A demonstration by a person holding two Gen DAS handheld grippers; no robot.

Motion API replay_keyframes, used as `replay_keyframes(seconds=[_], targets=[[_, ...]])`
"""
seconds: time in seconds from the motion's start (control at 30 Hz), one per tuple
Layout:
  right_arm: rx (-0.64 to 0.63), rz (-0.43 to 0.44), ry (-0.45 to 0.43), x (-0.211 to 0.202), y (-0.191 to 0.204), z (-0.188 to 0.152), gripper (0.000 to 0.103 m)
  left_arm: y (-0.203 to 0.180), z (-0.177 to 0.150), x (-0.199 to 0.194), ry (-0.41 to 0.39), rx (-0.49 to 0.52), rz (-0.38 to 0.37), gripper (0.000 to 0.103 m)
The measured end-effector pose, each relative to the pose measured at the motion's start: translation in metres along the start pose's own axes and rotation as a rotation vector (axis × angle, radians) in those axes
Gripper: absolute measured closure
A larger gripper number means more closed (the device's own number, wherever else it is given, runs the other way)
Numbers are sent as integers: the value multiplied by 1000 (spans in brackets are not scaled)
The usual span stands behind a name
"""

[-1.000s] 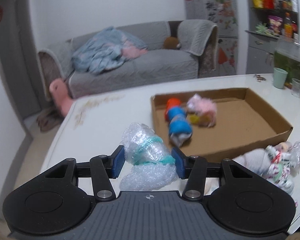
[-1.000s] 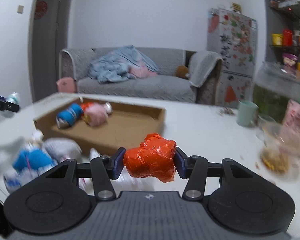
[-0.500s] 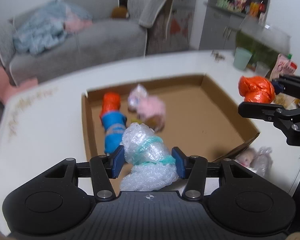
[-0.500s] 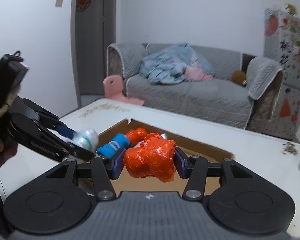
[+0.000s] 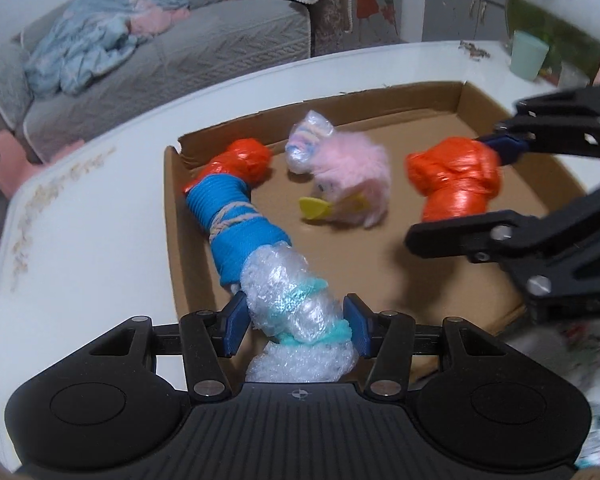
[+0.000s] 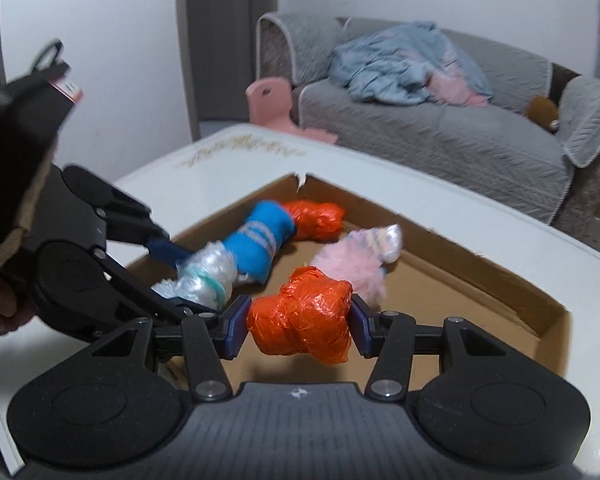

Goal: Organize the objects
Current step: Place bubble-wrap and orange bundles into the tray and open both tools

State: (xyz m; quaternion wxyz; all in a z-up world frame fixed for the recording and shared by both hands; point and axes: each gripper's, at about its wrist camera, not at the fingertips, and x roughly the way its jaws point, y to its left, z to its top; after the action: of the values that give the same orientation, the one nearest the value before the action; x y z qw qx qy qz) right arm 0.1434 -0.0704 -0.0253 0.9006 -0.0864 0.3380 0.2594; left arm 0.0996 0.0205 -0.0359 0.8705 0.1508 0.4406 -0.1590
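My left gripper [image 5: 296, 322] is shut on a bubble-wrap bundle [image 5: 296, 312] with a teal band, held over the near left corner of the cardboard tray [image 5: 380, 98]. My right gripper [image 6: 298, 326] is shut on an orange plastic-wrapped bundle [image 6: 300, 320], held above the tray's floor; it also shows in the left wrist view [image 5: 454, 182]. In the tray lie a blue wrapped roll [image 5: 236, 224], another orange bundle [image 5: 244, 162], a pink fluffy toy [image 5: 356, 178] and a small clear-wrapped item [image 5: 308, 140]. The left gripper and its bundle [image 6: 204, 274] show in the right wrist view.
The tray sits on a white table [image 5: 100, 216]. A green cup [image 5: 528, 54] stands at the table's far right. A grey sofa [image 6: 440, 120] with a blue blanket and a pink stool [image 6: 272, 104] stand beyond the table. Blurred wrapped items [image 5: 584, 344] lie right of the tray.
Both grippers have moved in over the tray and lower, each still holding its bundle. The right gripper's orange bundle is now above the tray floor near the pink toy.
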Motion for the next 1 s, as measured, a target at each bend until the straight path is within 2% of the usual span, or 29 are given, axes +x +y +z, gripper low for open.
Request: replay_keyframes(seconds=[0.23, 0.43, 0.6, 0.63, 0.67, 0.7, 0.77, 1.0], targets=[[-36, 43, 83, 26, 6, 3, 55, 1, -5, 8, -11, 15, 15, 46], [-110, 97, 135, 34, 6, 7, 55, -8, -8, 8, -16, 92, 62, 40], [-117, 125, 179, 44, 6, 16, 55, -5, -7, 8, -7, 80, 41, 36], [-122, 132, 187, 45, 7, 18, 55, -4, -6, 8, -3, 75, 35, 33], [-125, 143, 193, 46, 8, 20, 55, -3, -6, 7, 3, 63, 12, 23], [-125, 161, 202, 47, 8, 23, 55, -4, -5, 6, 14, 59, 5, 21], [-139, 171, 212, 48, 9, 27, 55, -9, -6, 2, -2, 82, 20, 1], [-189, 173, 248, 55, 16, 28, 54, -16, -5, -8, -25, 93, 42, 1]])
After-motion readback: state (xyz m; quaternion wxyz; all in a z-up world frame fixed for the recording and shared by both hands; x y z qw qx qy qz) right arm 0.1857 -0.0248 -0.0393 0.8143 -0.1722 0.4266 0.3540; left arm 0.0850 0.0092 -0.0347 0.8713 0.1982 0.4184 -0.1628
